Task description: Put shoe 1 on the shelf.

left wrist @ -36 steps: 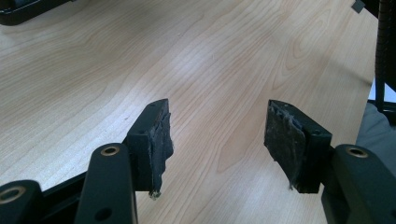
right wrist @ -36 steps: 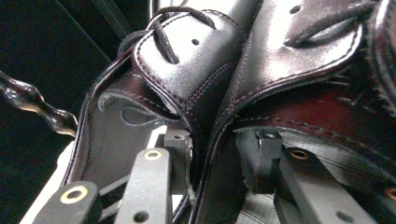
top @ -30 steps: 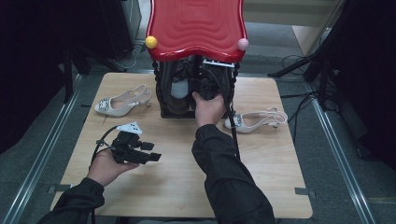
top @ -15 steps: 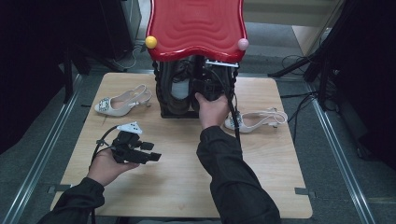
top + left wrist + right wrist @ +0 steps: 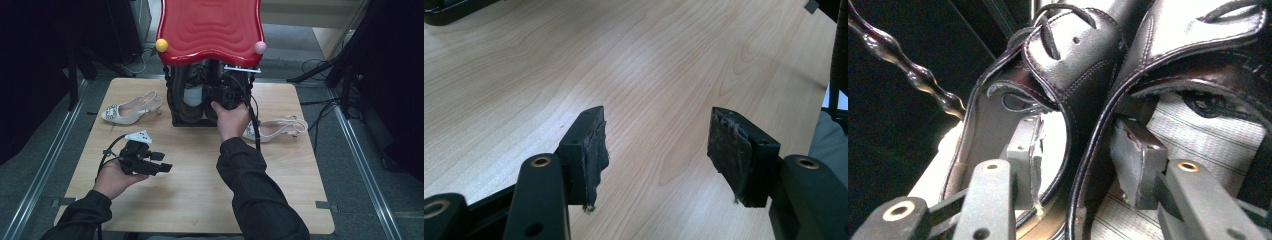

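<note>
While the right gripper reaches in under the red wavy top of the black shoe rack, its fingers straddle the adjoining sides of a pair of dark leather shoes. In the right gripper view, one finger sits inside the left shoe against its pale lining, and the other finger sits inside the right shoe above a light ribbed insole. The fingers have just been opening; they stand fairly wide, with both shoe walls between them, and the pads do not appear to press on the leather.

The shoes stand side by side in the rack, at the far middle of the wooden counter, toes pointing away from the person.

Nearer the person, the left gripper hovers low over the counter in the left hand. Its fingers are spread wide with nothing between them.

One pale heeled sandal lies on the counter left of the rack. Another lies right of it, just beside the right hand.
</note>
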